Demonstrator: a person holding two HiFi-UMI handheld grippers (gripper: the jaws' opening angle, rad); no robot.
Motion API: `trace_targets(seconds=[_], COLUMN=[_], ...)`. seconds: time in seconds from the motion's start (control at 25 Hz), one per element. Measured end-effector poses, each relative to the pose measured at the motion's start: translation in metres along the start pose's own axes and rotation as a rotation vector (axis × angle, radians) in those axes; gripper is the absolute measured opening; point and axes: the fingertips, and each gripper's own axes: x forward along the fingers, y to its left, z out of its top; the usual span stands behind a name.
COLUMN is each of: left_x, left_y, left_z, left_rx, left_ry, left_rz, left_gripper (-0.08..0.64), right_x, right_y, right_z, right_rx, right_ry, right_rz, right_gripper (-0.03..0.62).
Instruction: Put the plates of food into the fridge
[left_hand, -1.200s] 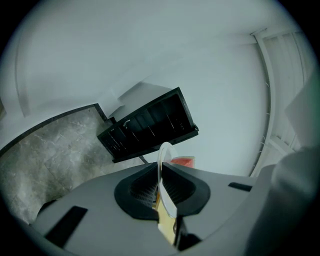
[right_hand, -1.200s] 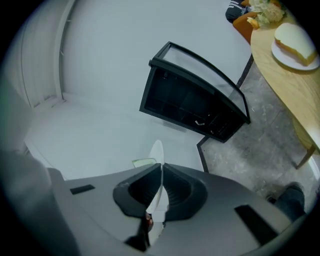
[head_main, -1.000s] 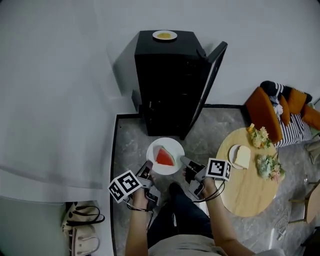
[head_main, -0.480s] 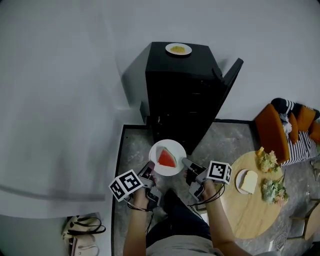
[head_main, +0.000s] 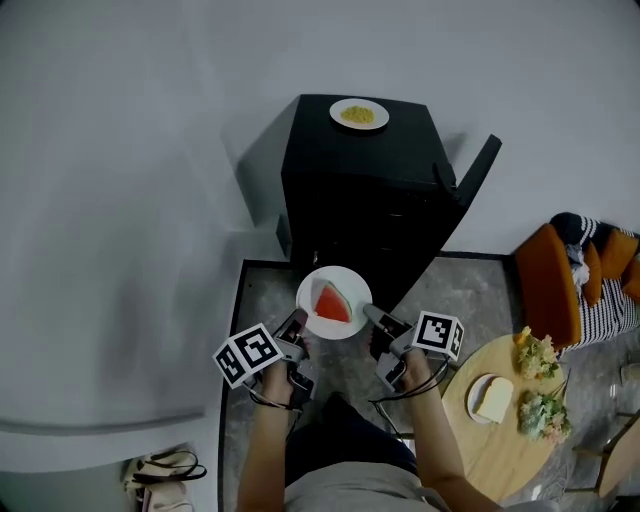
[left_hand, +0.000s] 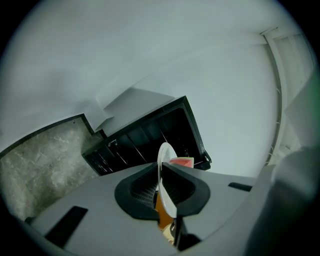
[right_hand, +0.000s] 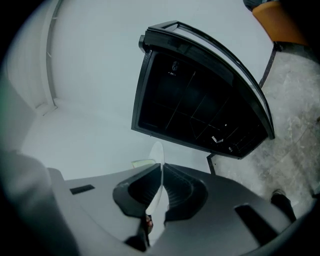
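A white plate (head_main: 334, 302) with a red watermelon wedge (head_main: 331, 301) hangs in front of the black fridge (head_main: 360, 195), whose door (head_main: 478, 172) stands open at the right. My left gripper (head_main: 298, 326) is shut on the plate's left rim and my right gripper (head_main: 372, 319) is shut on its right rim. The plate (left_hand: 165, 176) shows edge-on between the jaws in the left gripper view, and the same plate (right_hand: 156, 177) in the right gripper view. A second plate of yellow food (head_main: 359, 114) sits on top of the fridge. A third plate with a pale slice (head_main: 490, 398) rests on the round wooden table (head_main: 497, 423).
Flower bunches (head_main: 541, 354) lie on the table. An orange chair with a striped cushion (head_main: 575, 275) stands at the right. A bag (head_main: 162, 468) sits on the floor at lower left. White walls close in behind and left of the fridge; the floor is grey marble (head_main: 258, 300).
The view has shifted toward the fridge, and the held plate now sits closer to its open front. Both grippers kept their hold on the plate.
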Motion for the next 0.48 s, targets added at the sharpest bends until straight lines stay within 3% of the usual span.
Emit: trace_targets(seconds=[0.48], left_x=[0.047], left_y=[-0.014], left_z=[0.029], left_rx=[-0.012], left_ry=[-0.007], left_rz=[0.001], left_gripper=[0.029], right_x=[0.025], right_y=[0.001], right_z=[0.051], right_rx=[0.02], right_ry=[-0.076], right_rz=[-0.009], right_gripper=[0.025])
